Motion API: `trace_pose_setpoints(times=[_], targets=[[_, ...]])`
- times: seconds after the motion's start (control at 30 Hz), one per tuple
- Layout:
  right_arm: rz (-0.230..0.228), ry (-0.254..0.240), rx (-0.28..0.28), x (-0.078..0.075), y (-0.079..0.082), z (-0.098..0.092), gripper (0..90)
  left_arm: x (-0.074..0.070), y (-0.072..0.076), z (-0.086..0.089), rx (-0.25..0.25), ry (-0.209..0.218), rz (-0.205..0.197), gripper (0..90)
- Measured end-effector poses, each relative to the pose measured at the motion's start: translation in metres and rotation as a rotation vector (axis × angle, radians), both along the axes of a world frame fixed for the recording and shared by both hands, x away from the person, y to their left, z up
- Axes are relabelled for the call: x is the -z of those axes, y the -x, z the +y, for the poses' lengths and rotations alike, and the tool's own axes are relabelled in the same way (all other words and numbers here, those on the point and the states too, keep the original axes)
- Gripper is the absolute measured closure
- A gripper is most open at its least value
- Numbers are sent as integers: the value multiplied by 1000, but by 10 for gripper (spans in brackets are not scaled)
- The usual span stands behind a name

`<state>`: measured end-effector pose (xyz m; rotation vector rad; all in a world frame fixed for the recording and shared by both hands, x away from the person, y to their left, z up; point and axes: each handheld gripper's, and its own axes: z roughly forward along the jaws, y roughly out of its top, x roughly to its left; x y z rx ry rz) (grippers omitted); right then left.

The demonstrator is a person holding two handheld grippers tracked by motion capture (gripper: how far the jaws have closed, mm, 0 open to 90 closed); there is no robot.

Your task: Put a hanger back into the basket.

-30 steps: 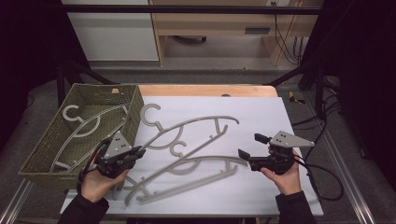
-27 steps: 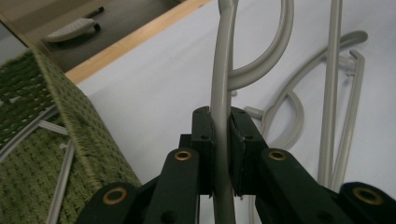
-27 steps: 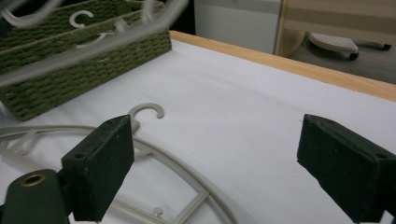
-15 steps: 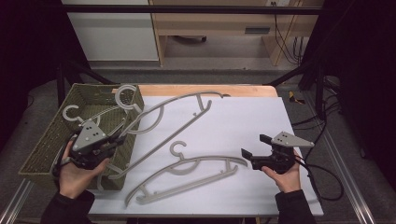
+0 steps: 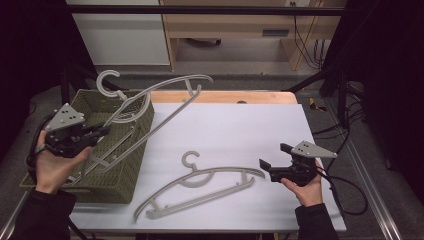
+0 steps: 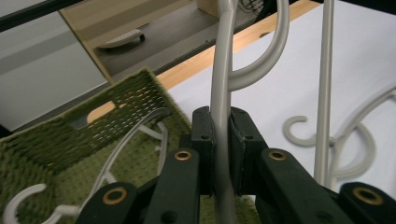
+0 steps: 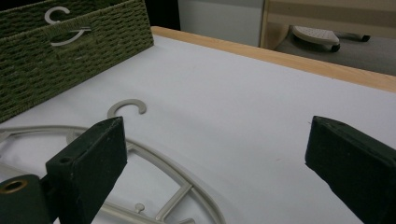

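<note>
Clamping a grey hanger (image 5: 150,107) over the woven basket (image 5: 131,175), the left gripper (image 5: 95,134) risks snagging its hook on the rim, while the right gripper (image 5: 265,165) stands open and empty.

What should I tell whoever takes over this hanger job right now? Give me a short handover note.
Left gripper: shut on a grey hanger, held tilted over the green woven basket, hook end high.
Right gripper: open, nothing between its jaws, which have just been opening; it sits beside the end of the second hanger lying flat on the white table.
Done: at least one hanger already lies in the basket.
Left: lower the held hanger in, then probably fetch the one on the table.
</note>
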<state>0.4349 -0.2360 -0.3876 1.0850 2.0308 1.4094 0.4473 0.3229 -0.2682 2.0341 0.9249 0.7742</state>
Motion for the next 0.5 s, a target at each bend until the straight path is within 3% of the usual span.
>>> trace_pose_setpoints(times=[0.1, 0.13, 0.27, 0.5], targets=[[-1, -2, -2, 0, 0, 0, 58, 0, -9, 12, -27, -18, -8, 814], [-1, -3, -1, 0, 0, 0, 57, 0, -11, 15, -43, -19, 8, 814], [-1, -2, 1, 0, 0, 0, 56, 1, -20, 32, -79, -28, 11, 814], [-3, 6, 4, 0, 0, 0, 55, 15, -37, 62, -119, -27, 37, 814]])
